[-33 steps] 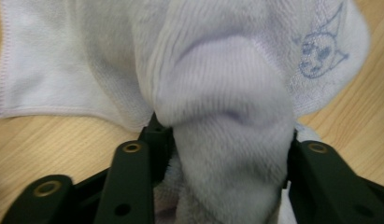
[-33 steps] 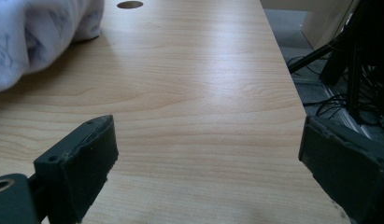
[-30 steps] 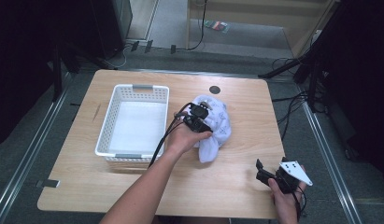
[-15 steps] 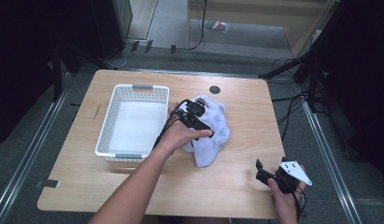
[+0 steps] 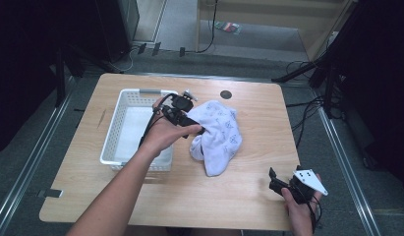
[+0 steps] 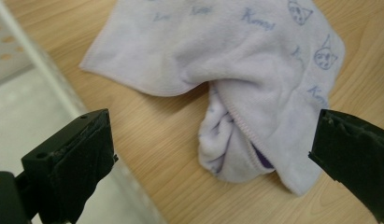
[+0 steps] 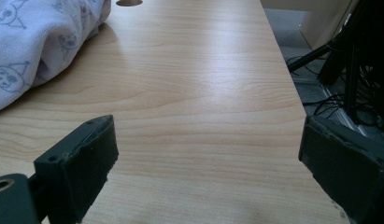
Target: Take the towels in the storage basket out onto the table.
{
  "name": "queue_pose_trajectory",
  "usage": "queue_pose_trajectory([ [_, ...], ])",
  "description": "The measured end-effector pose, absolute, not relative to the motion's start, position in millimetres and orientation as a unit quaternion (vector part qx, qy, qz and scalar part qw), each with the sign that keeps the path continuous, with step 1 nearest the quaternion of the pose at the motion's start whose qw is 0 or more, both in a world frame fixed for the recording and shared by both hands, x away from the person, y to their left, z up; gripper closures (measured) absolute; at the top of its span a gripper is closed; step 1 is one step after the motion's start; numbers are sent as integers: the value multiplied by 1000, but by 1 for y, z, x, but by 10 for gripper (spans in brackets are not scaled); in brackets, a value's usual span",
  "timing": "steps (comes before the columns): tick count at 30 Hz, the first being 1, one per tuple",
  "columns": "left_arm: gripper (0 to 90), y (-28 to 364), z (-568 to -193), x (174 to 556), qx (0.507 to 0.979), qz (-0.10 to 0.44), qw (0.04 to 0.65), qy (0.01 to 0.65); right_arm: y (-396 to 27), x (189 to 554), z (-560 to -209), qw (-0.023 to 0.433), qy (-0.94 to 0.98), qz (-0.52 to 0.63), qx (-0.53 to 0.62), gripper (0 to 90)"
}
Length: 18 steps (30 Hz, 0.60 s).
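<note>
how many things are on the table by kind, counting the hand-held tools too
towel: 1
basket: 1
tools: 2, left tool and right tool
total: 4

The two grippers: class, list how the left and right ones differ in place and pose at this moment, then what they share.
The left gripper is held over the table's middle, at the white towel beside the basket; the right gripper waits near the table's front right corner, away from the towel. The left points at cloth; the right faces bare wood. Both are hand-held, open and holding nothing.
</note>
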<state>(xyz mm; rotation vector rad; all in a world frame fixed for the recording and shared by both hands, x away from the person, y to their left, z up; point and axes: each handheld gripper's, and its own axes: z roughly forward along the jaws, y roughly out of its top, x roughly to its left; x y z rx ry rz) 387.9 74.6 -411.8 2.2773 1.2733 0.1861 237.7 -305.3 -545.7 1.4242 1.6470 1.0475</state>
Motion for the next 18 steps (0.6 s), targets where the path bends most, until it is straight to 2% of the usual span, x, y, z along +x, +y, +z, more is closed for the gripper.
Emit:
queue_pose_trajectory([
  [18,0,153,-408,374,806,92,275,516,-304,238,-546,358,637,400,554,46],
])
